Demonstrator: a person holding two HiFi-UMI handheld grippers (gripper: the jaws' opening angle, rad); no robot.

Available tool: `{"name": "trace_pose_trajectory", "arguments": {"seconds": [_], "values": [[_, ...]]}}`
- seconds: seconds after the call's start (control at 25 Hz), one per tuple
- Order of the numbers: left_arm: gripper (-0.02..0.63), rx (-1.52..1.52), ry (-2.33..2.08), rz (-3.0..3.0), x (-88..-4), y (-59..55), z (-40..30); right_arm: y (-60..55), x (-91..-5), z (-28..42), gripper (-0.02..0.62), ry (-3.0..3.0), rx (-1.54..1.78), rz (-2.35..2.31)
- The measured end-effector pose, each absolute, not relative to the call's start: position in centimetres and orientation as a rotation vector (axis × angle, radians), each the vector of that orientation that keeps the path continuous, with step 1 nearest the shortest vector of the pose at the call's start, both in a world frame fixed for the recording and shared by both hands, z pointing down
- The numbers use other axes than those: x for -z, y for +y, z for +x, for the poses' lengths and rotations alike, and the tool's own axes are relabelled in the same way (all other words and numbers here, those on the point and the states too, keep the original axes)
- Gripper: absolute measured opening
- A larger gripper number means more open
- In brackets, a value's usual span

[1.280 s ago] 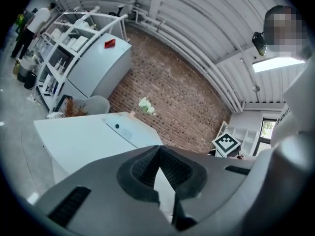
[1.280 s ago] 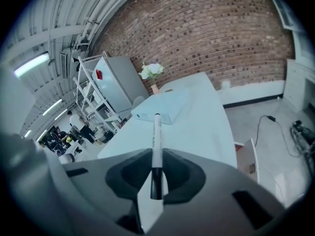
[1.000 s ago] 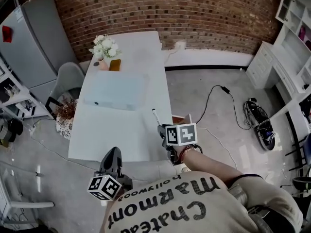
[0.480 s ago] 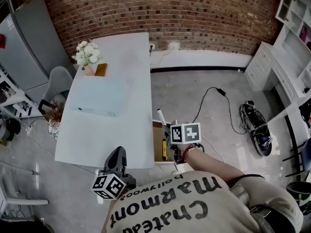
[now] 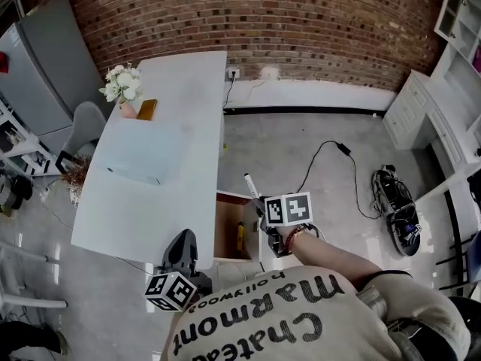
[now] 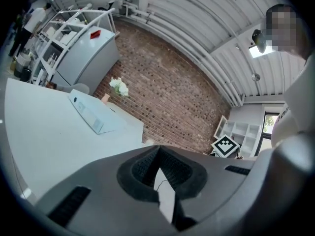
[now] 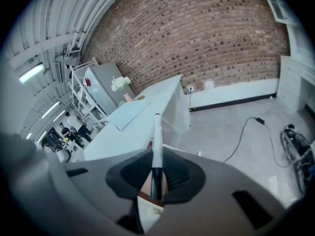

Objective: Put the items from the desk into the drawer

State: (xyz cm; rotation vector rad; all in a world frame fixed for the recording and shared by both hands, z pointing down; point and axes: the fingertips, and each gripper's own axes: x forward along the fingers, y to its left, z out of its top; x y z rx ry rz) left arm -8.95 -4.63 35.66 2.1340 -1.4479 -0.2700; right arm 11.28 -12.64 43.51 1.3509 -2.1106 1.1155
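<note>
Right gripper (image 7: 156, 175) had its jaws closed part-way onto a marker pen (image 7: 157, 134), pinching its dark end so that the white barrel stuck out ahead toward 12 o'clock in the right gripper view. In the head view the pen hung in the air off the desk's right edge, at about 1 o'clock from the open drawer. Beside it, the left gripper (image 6: 158, 173) had its jaws drawn together at the tips with nothing between them, and the head view showed it near the desk's near right corner, at roughly 7 o'clock from the drawer. A brick wall (image 5: 301, 21) filled the far side of the room. The long white desk (image 5: 135, 216) ran from 12 to 6 o'clock, left of centre, and a grey fridge (image 5: 45, 59) stood at about 10 o'clock from it. A flat pale box (image 5: 143, 153) lay near the desk's middle. The drawer (image 5: 224, 215) stood pulled out from the desk's right side toward its near end, brown inside. A black cable (image 5: 331, 164) trailed over the floor at 2 o'clock from the drawer. White flowers (image 5: 120, 83) stood at the desk's far left corner, with a small amber object (image 5: 146, 109) just beside them at 4 o'clock. A small yellow item (image 5: 240, 236) lay inside the drawer.
</note>
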Motion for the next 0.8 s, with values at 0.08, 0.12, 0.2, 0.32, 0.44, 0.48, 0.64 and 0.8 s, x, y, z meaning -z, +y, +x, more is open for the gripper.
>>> {"name": "trace_pose_trajectory", "arguments": {"seconds": [0.08, 0.12, 0.2, 0.32, 0.44, 0.48, 0.64, 0.8], "values": [[0.002, 0.304, -1.48, 2.106, -36.2, -4.6, -7.9, -12.7, -44.3, 12.4, 0.069, -2.106, -1.093, 1.307], [0.002, 0.319, -1.494, 2.092, -36.5, -4.6, -7.3, -12.7, -44.7, 12.8, 0.069, -2.106, -1.084, 1.284], [0.002, 0.321, -1.518, 2.071, -37.2, -4.5, -6.3, -12.8, -45.4, 13.4, 0.069, -2.108, -1.072, 1.242], [0.002, 0.287, -1.546, 2.046, -38.0, -4.2, -5.3, -12.7, -46.6, 13.7, 0.069, -2.114, -1.081, 1.186], [0.002, 0.237, -1.566, 2.031, -38.5, -3.5, -4.6, -12.3, -48.4, 13.6, 0.069, -2.107, -1.125, 1.143], [0.002, 0.222, -1.573, 2.024, -38.6, -3.3, -4.6, -12.0, -49.1, 13.5, 0.069, -2.101, -1.141, 1.131], [0.002, 0.168, -1.614, 1.988, -39.1, -2.4, -5.7, -10.9, -51.6, 12.4, 0.069, -2.07, -1.187, 1.078], [0.002, 0.12, -1.616, 1.986, -39.4, -2.4, -6.1, -10.1, -54.0, 12.7, 0.069, -2.016, -1.214, 1.054]]}}
